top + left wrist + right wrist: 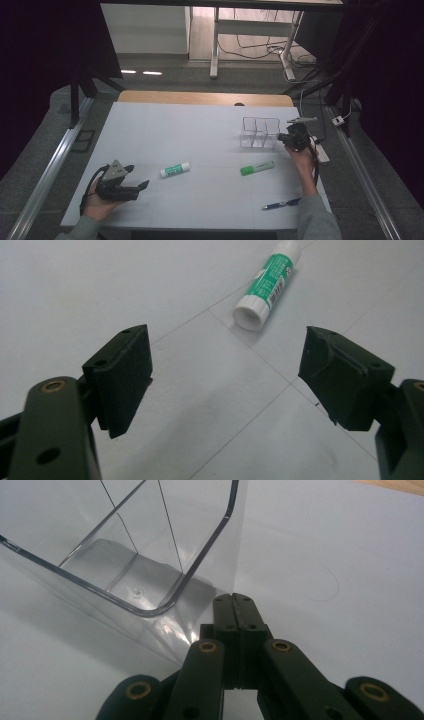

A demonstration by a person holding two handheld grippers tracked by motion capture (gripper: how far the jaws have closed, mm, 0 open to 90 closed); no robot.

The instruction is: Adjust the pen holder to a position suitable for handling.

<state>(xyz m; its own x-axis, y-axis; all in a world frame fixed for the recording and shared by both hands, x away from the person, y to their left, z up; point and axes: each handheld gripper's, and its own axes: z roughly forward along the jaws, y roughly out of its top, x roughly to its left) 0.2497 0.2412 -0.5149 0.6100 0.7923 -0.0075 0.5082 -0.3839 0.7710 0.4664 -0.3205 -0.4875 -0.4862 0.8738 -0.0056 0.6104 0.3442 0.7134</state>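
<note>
A clear plastic organizer box (pixel 259 133) with dividers stands at the right of the white table. My right gripper (pixel 286 136) is at its right-hand corner, shut with nothing between its jaws. In the right gripper view the shut tips (pixel 233 601) sit at the foot of the box's (pixel 131 555) near corner; I cannot tell if they touch it. My left gripper (pixel 137 176) rests near the front left, open and pointing right. A green and white glue stick (pixel 175 170) lies just beyond it. In the left gripper view the glue stick (pixel 265 285) lies ahead of the open gripper (pixel 225 365).
A green highlighter (pixel 257 168) lies in front of the box, and a blue pen (pixel 281 204) lies near the front right edge. The white table cover (pixel 175 125) ends in a wooden strip (pixel 200 97) at the back. Metal rails flank the table.
</note>
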